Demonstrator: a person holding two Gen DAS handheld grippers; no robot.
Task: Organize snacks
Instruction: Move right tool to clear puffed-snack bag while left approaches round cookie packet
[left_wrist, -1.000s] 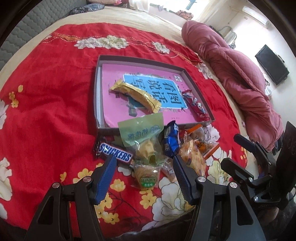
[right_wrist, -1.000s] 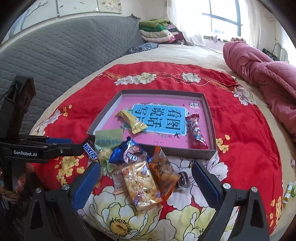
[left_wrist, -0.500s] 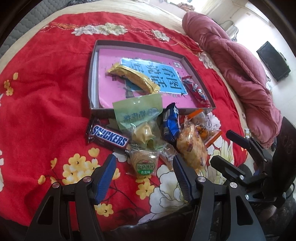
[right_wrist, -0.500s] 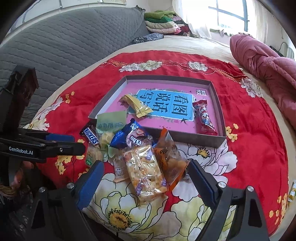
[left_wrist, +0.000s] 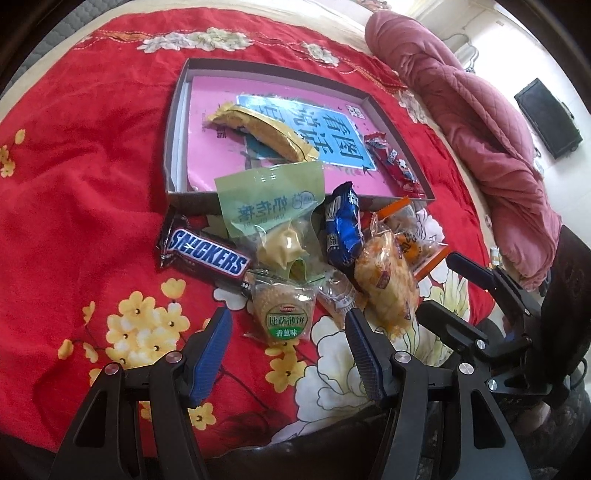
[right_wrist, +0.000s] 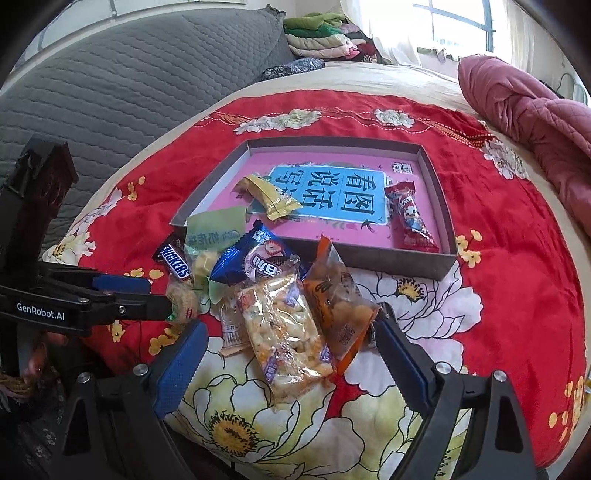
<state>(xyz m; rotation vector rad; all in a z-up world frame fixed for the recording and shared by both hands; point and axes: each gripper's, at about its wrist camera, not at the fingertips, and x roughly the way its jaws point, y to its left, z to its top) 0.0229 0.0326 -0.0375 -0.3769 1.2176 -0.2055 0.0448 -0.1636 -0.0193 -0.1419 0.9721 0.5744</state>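
A pile of snacks lies on the red floral bedspread in front of a shallow grey box (left_wrist: 171, 147) (right_wrist: 441, 206) with a pink bottom. The box holds a yellow packet (left_wrist: 266, 131) (right_wrist: 271, 195) and a red packet (left_wrist: 395, 164) (right_wrist: 410, 221). The pile has a Snickers bar (left_wrist: 207, 256) (right_wrist: 175, 262), a green bag (left_wrist: 273, 206), a round cracker pack (left_wrist: 282, 314), a blue Oreo pack (left_wrist: 343, 229) (right_wrist: 255, 258), a clear rice-snack pack (right_wrist: 284, 328) and an orange pack (right_wrist: 340, 306). My left gripper (left_wrist: 288, 343) is open around the cracker pack. My right gripper (right_wrist: 288, 350) is open around the rice-snack pack.
A rolled pink quilt (left_wrist: 480, 110) (right_wrist: 524, 107) lies along the right side of the bed. A grey quilted headboard (right_wrist: 110, 85) stands at the left, with folded clothes (right_wrist: 317, 37) behind it. The bed's front edge is just under both grippers.
Both grippers have moved forward and down toward the snack pile. The left now straddles the cracker pack and the right straddles the rice-snack pack. Both jaws stay open.
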